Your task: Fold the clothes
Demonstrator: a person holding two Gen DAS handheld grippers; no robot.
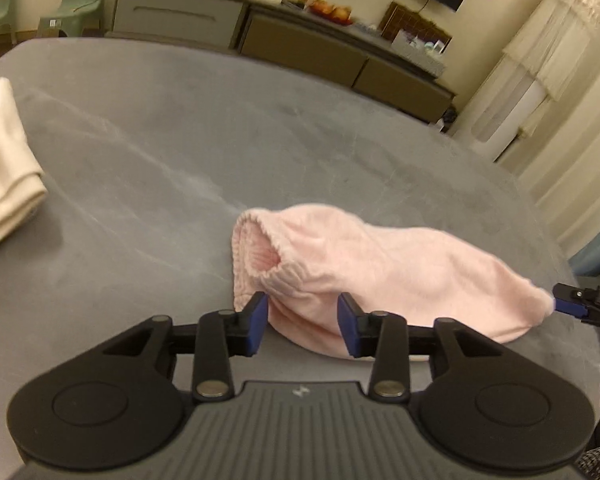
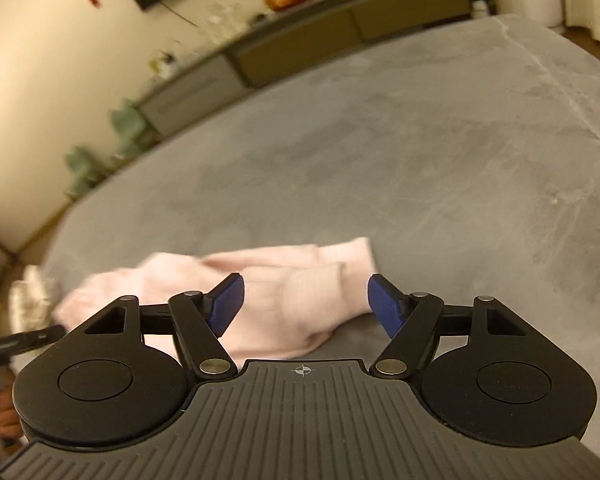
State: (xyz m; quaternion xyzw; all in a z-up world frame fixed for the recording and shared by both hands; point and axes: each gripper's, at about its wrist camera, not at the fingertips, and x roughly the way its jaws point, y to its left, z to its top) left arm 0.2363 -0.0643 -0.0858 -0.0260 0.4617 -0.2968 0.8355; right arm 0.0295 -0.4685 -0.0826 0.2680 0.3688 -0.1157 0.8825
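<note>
A folded pink garment (image 1: 384, 276) with an elastic waistband lies on the grey bed (image 1: 220, 140). My left gripper (image 1: 303, 322) is open, its blue pads on either side of the garment's near waistband edge. The right gripper shows in the left wrist view (image 1: 568, 304) at the garment's far right tip. In the right wrist view the pink garment (image 2: 284, 292) is blurred, and my right gripper (image 2: 305, 304) is open with its pads on either side of the garment's end.
A folded cream garment (image 1: 4, 168) lies at the bed's left side. A long low cabinet (image 1: 300, 44) stands along the far wall, with green chairs (image 1: 80, 0) to its left. White curtains (image 1: 548, 60) hang at the right.
</note>
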